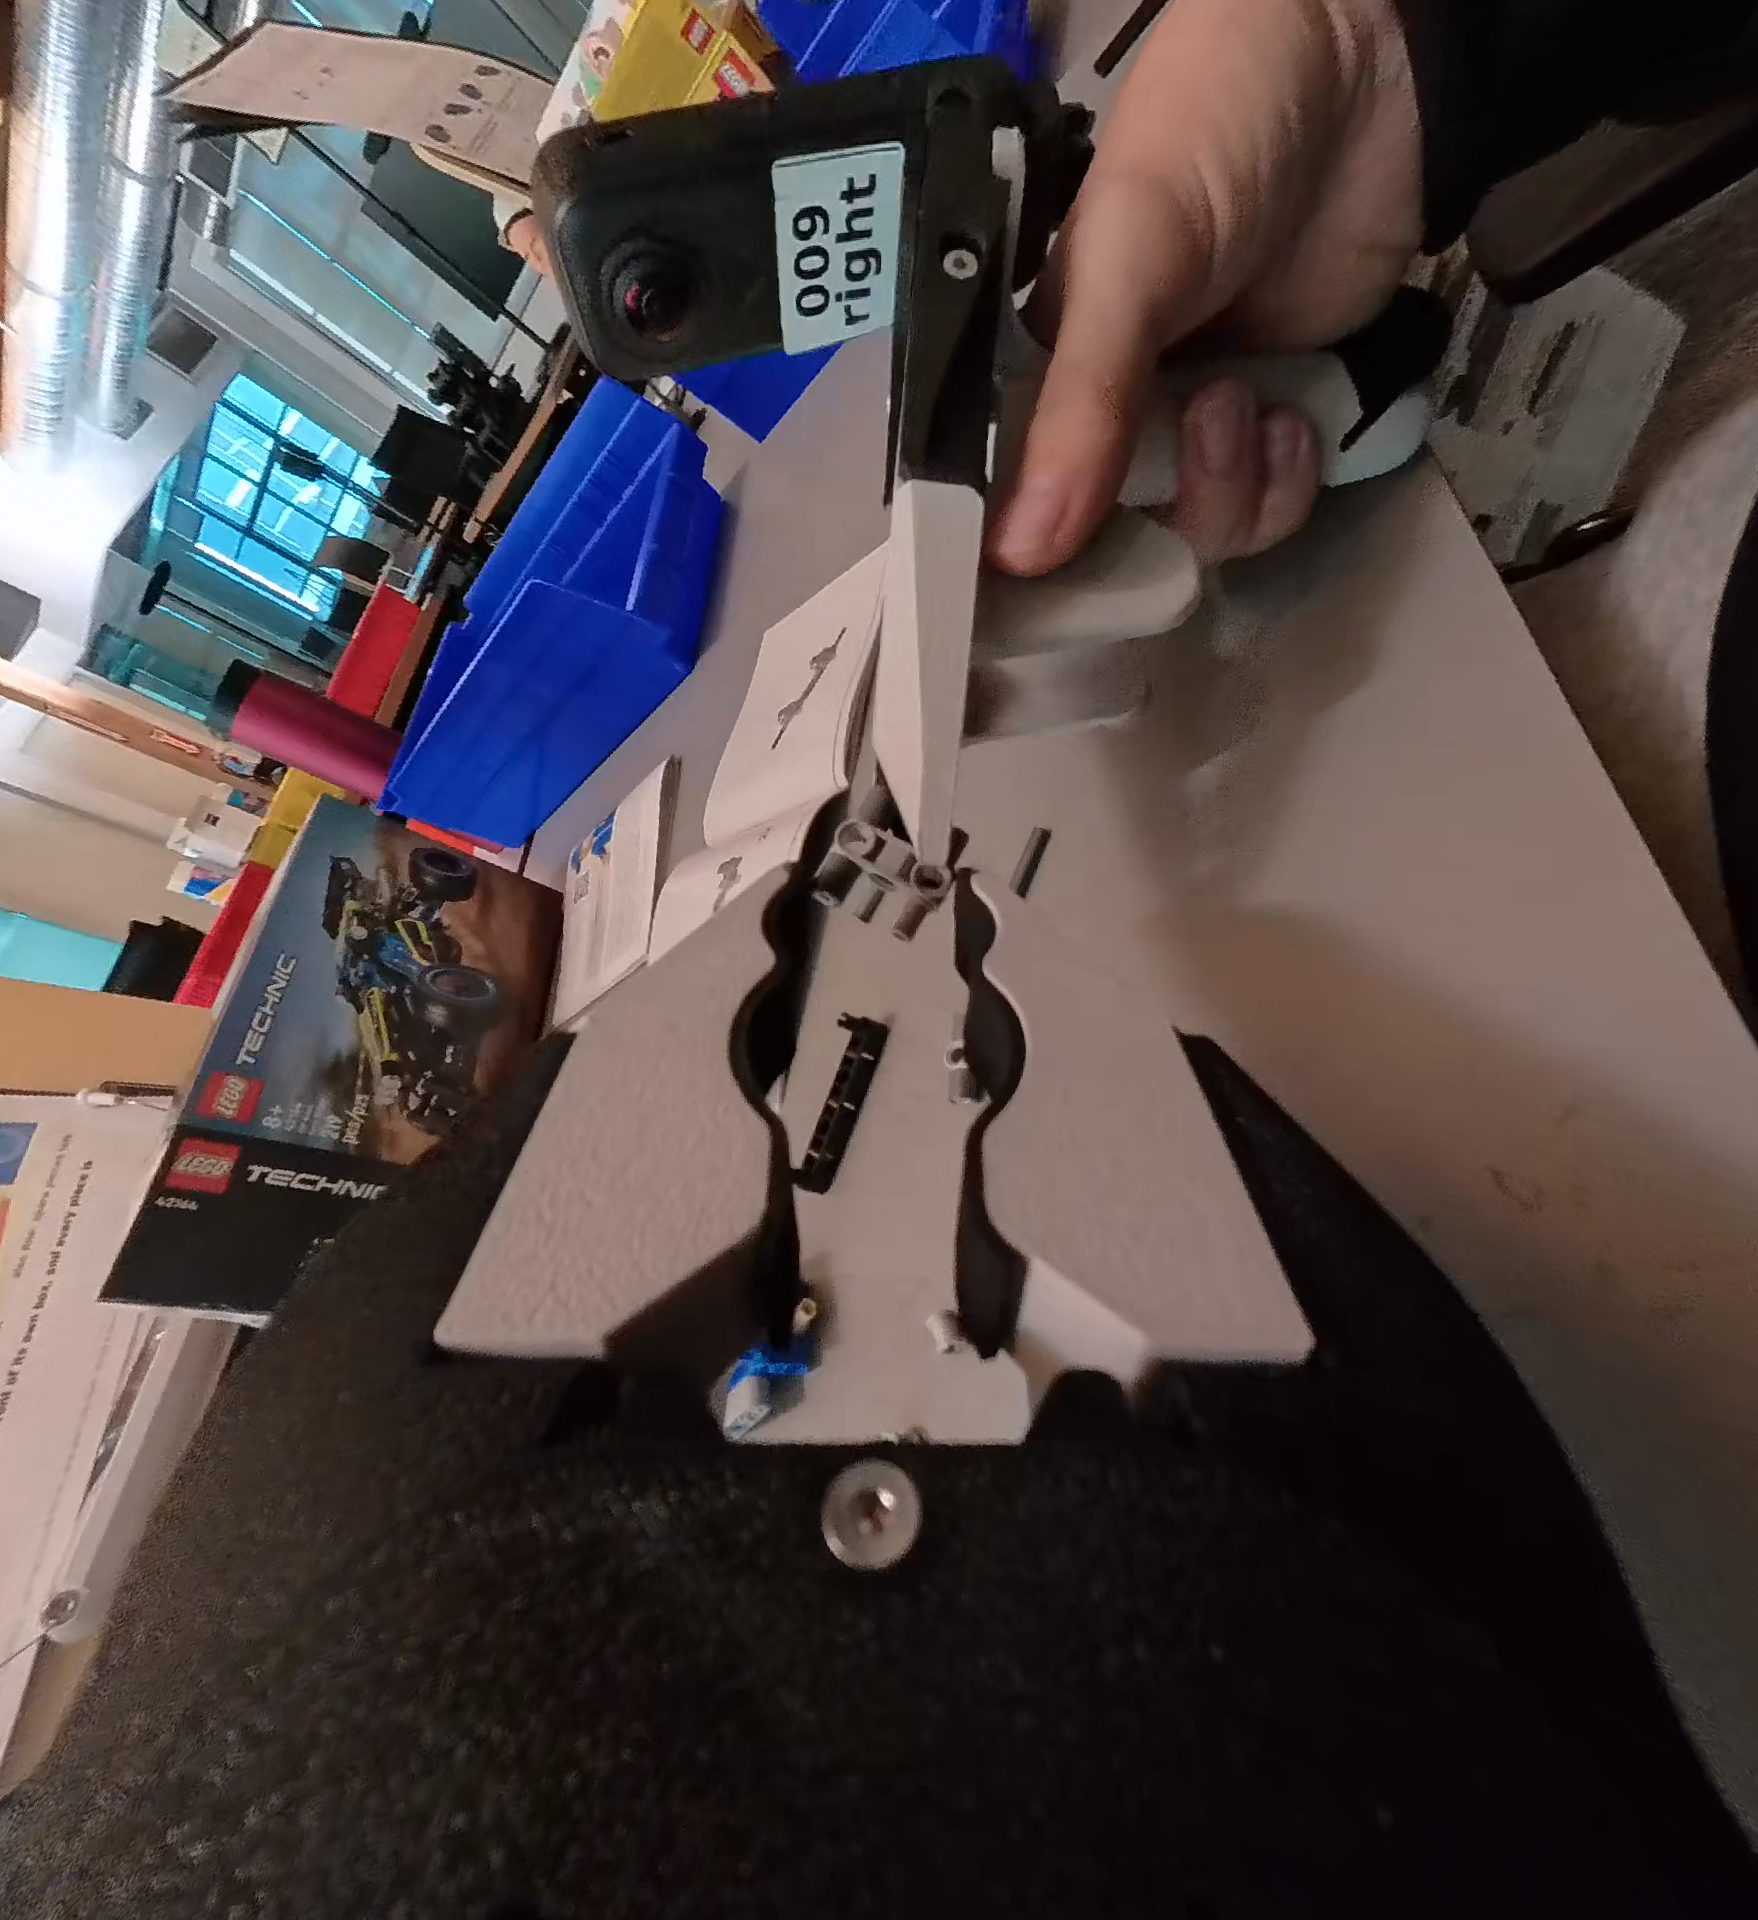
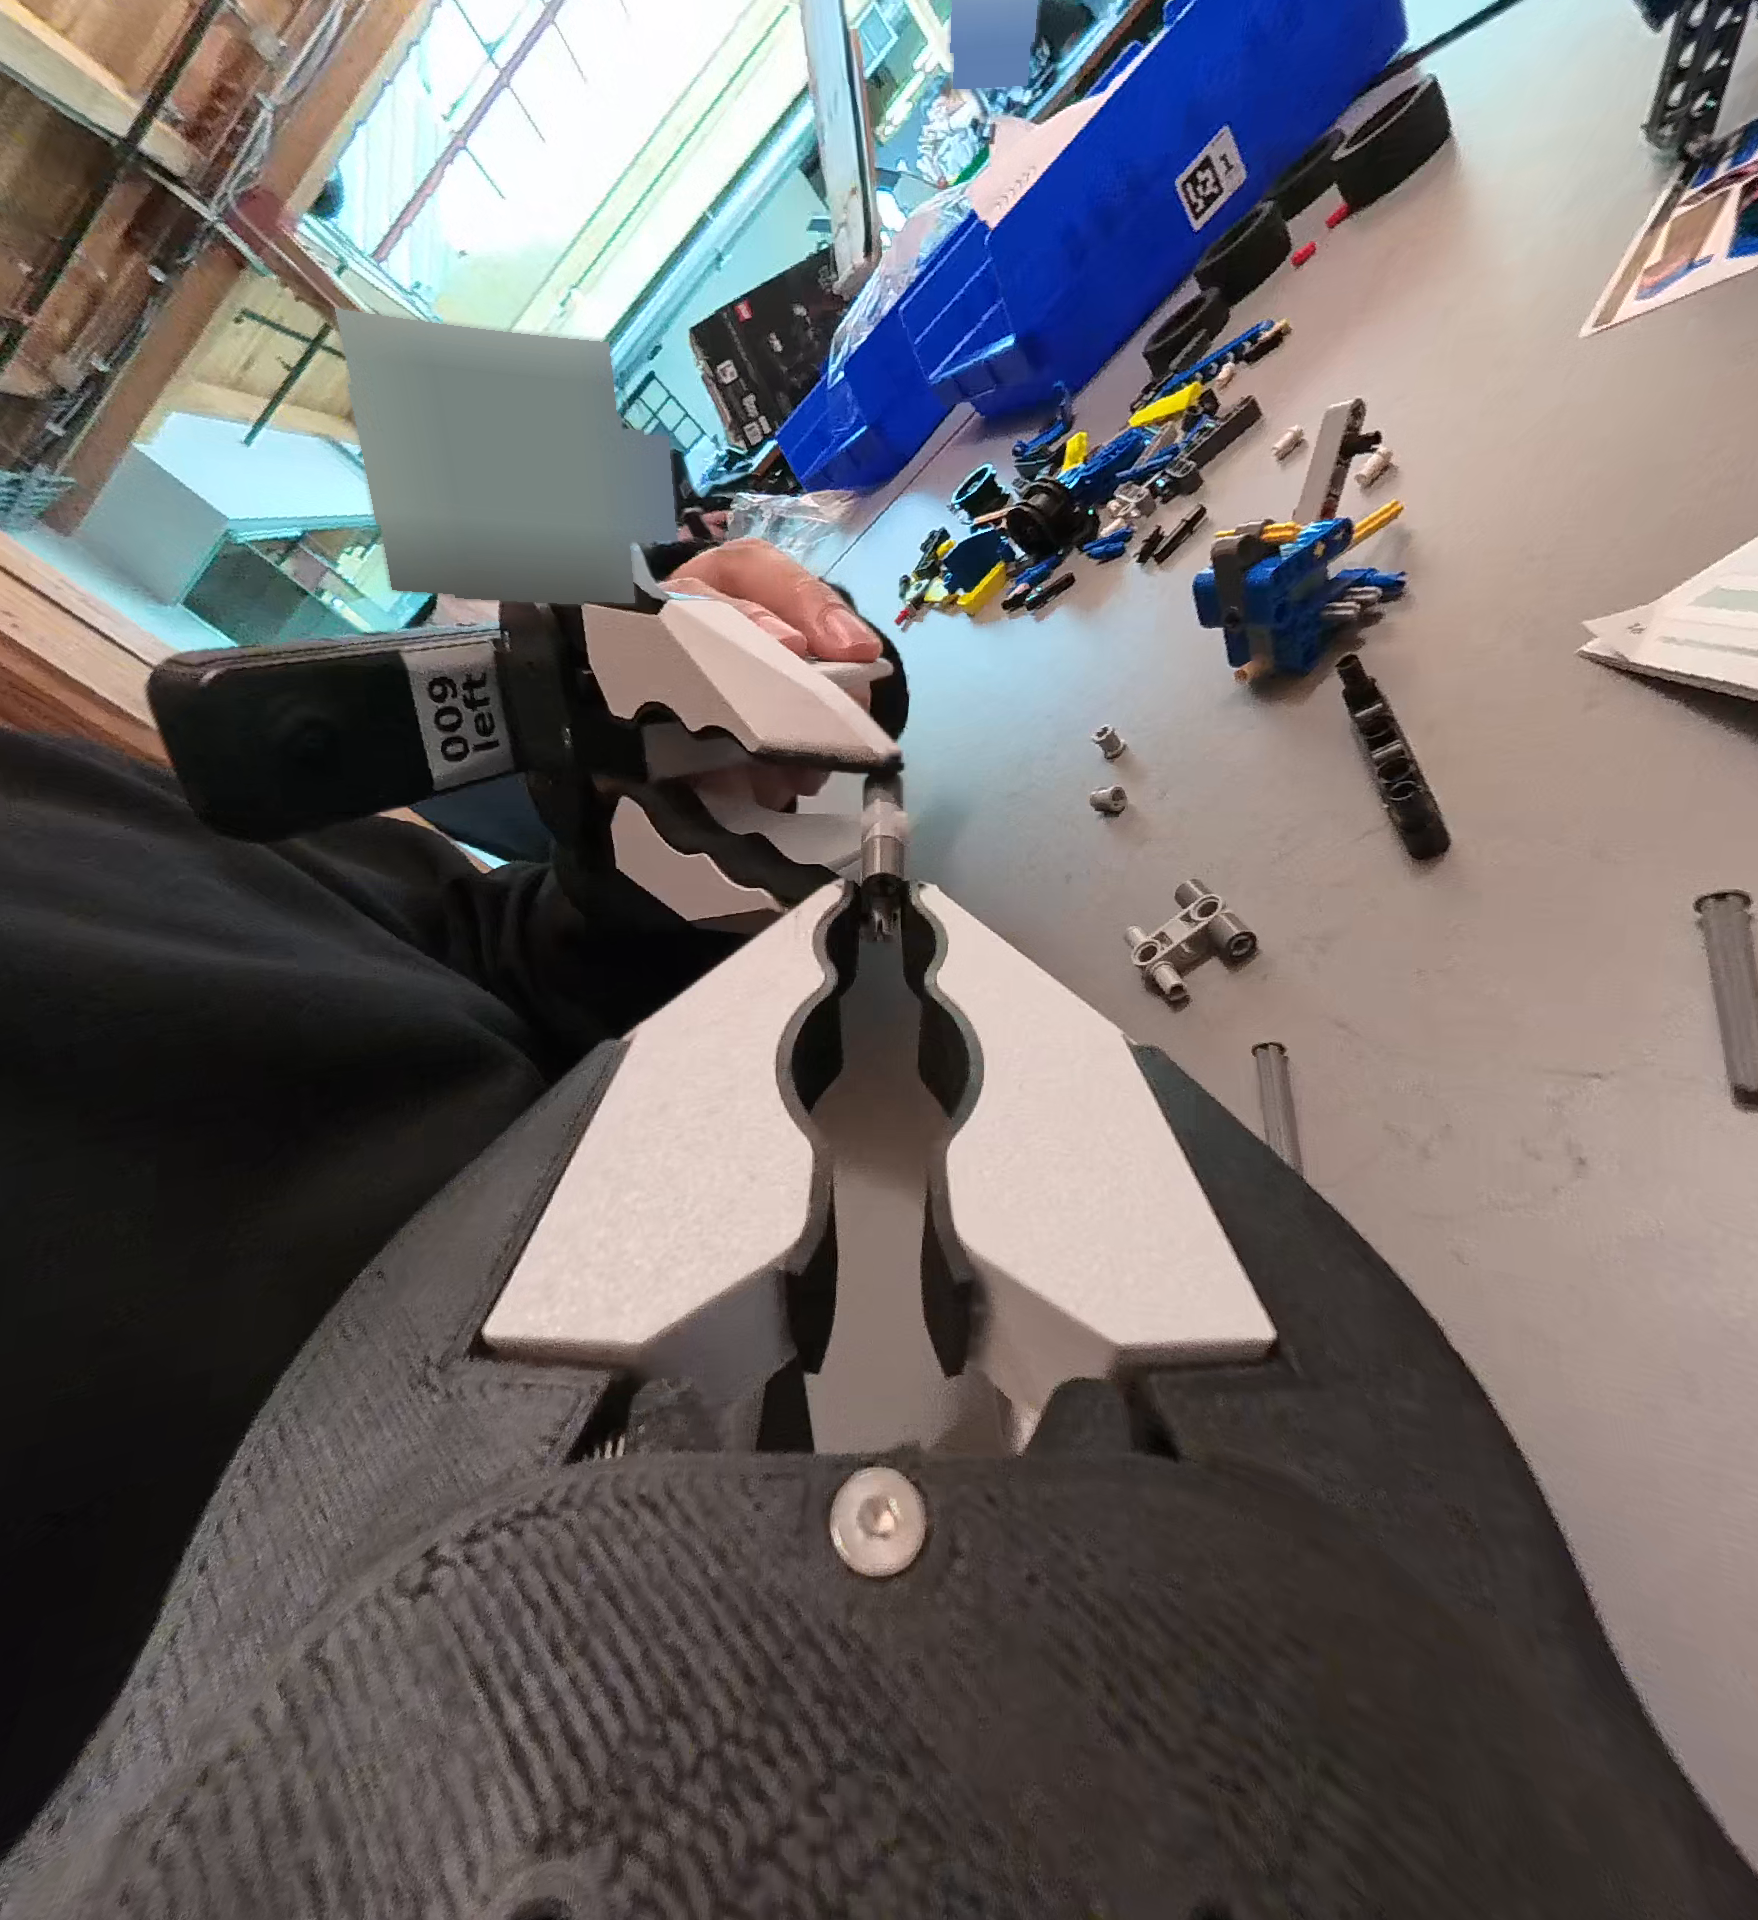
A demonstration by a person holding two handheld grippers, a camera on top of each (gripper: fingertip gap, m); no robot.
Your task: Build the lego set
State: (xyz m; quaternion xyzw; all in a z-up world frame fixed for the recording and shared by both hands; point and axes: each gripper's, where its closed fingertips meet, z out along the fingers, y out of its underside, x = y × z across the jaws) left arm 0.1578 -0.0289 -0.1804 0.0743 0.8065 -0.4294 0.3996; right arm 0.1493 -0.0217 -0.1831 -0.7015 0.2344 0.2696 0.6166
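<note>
Left tongs (image 2: 880, 774) nearly closed, pinching a small grey pin (image 2: 883, 826) at the tips, a hand (image 2: 781, 613) on the grip. Right tongs (image 2: 883, 914) closed to a narrow gap on a short dark axle (image 2: 880, 920), which meets the pin end to end; both pieces raised above the worktop (image 2: 1477, 1195). From the left wrist view, right tongs (image 1: 925, 862) coming down edge-on, tips at a grey connector (image 1: 880, 868) just past the left tongs (image 1: 880, 904); whether touching, cannot tell.

Blue bins (image 2: 1062, 249) at the far side of the worktop; contents hidden. Set box (image 1: 355, 1039) beside more blue bins (image 1: 563, 665).

Loose on the worktop, right of the right tongs: grey connector (image 2: 1192, 935) near, two grey tubes (image 2: 1737, 997), black beam (image 2: 1394, 769), two small bushes (image 2: 1107, 769). Farther off, blue sub-assembly (image 2: 1290, 592), scattered parts pile (image 2: 1083, 499), black tyres (image 2: 1301, 218). Open booklet (image 2: 1727, 623) at the right edge.
</note>
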